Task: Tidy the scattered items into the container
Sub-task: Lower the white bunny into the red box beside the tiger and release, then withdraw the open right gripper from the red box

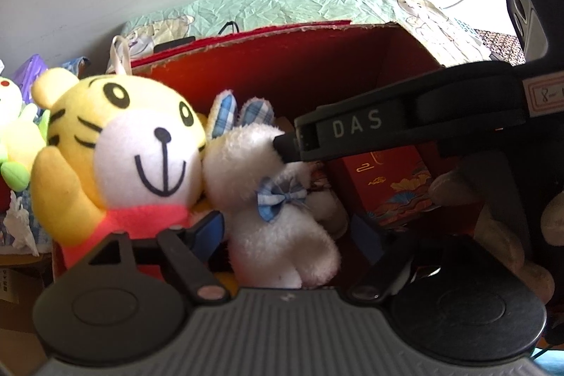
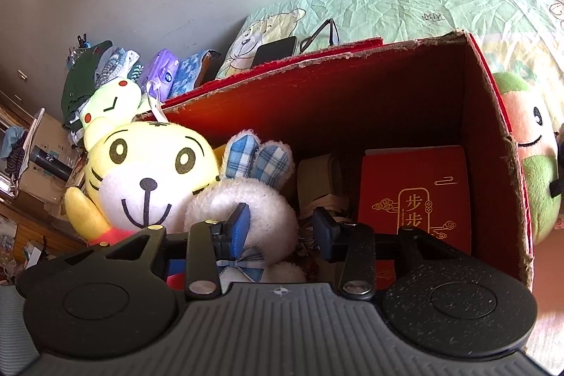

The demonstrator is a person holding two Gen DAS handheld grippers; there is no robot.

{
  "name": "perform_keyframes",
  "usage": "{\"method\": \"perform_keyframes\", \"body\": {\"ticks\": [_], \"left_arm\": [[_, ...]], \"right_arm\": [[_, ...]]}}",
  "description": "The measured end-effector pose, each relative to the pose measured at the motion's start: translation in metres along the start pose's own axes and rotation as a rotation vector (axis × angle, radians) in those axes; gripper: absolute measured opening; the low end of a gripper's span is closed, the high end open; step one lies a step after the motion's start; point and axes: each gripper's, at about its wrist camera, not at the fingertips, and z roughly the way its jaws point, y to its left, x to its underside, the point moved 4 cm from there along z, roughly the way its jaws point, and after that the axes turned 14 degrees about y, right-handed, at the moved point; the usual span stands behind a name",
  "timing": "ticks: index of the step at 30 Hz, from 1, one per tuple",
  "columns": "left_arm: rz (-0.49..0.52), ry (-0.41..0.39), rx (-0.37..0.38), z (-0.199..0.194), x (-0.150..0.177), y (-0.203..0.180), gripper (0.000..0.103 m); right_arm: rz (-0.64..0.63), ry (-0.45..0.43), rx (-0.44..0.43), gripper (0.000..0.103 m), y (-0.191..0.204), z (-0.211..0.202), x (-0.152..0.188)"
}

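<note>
Toys fill the left side of the red box [image 2: 352, 101]: a yellow tiger [image 2: 148, 175] leans against the left wall, and a white rabbit [image 1: 268, 185] with checked ears sits just right of it, touching. My left claw [image 1: 292, 231] is spread wide on either side of the rabbit, gripping nothing. My right claw [image 2: 282, 228] is also released, jaws apart over the rabbit's head. A red booklet [image 2: 416, 192] lies at the box's right.

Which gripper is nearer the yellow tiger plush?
Left. The left gripper sits just below the yellow tiger plush; the right gripper reaches the white rabbit beside it.
</note>
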Motion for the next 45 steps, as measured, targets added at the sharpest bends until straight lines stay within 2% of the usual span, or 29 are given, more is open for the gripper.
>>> {"method": "perform_keyframes", "body": {"ticks": [5, 15, 20, 40, 45], "left_arm": [[-0.002, 0.000, -0.006, -0.001, 0.001, 0.000, 0.083], [-0.007, 0.004, -0.019, -0.004, 0.000, 0.000, 0.086], [-0.006, -0.013, -0.039, -0.010, 0.001, -0.002, 0.098], [-0.030, -0.054, -0.084, -0.031, 0.012, -0.004, 0.098], [-0.048, -0.071, -0.109, -0.034, 0.019, -0.004, 0.098]], "right_arm": [[0.051, 0.000, -0.040, 0.044, -0.007, -0.001, 0.000], [0.082, -0.039, -0.055, 0.044, -0.011, -0.013, 0.005], [0.081, -0.052, -0.042, 0.044, -0.012, -0.017, 0.007], [0.059, -0.086, -0.003, 0.044, -0.007, -0.036, 0.038], [0.049, -0.143, -0.001, 0.044, -0.005, -0.050, 0.053]]}}
